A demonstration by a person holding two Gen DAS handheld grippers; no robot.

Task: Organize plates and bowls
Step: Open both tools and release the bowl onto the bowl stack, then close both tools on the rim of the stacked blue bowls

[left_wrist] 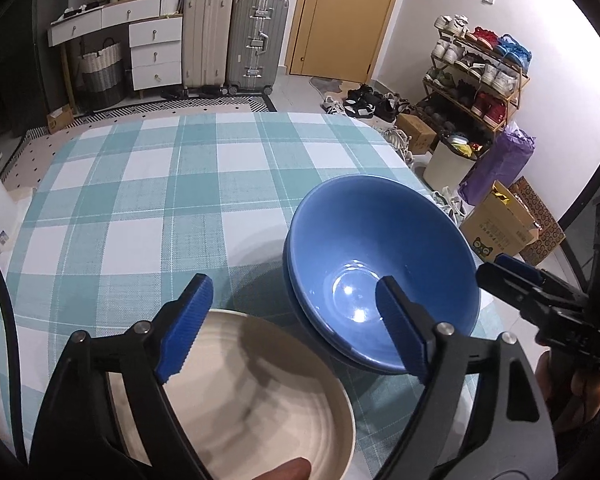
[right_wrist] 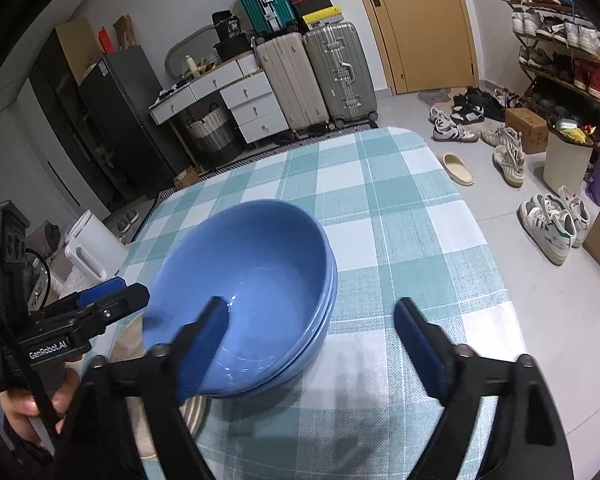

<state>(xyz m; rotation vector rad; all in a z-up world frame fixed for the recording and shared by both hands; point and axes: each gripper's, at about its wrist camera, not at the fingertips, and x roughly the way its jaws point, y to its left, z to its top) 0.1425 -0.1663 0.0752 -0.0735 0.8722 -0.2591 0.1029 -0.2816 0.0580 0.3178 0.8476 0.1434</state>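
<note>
Both pairs of jaws stand wide apart with nothing pressed between their blue ribbed pads. The left gripper (left_wrist: 288,328) hangs over the near rim of a cream ceramic plate (left_wrist: 260,400) with ringed grooves, one finger above the plate and the other in front of the glossy blue ceramic bowls (left_wrist: 380,264). The right gripper (right_wrist: 312,340) frames the right side of those same bowls, nested one in another (right_wrist: 252,280), its left finger over the near rim and its right finger above bare cloth. Bowls and plate sit close together at the near end of a table under a teal-and-white checked tablecloth (right_wrist: 380,208). Beyond it stand suitcases (left_wrist: 236,40) and a crowded shoe rack (left_wrist: 476,76).
</note>
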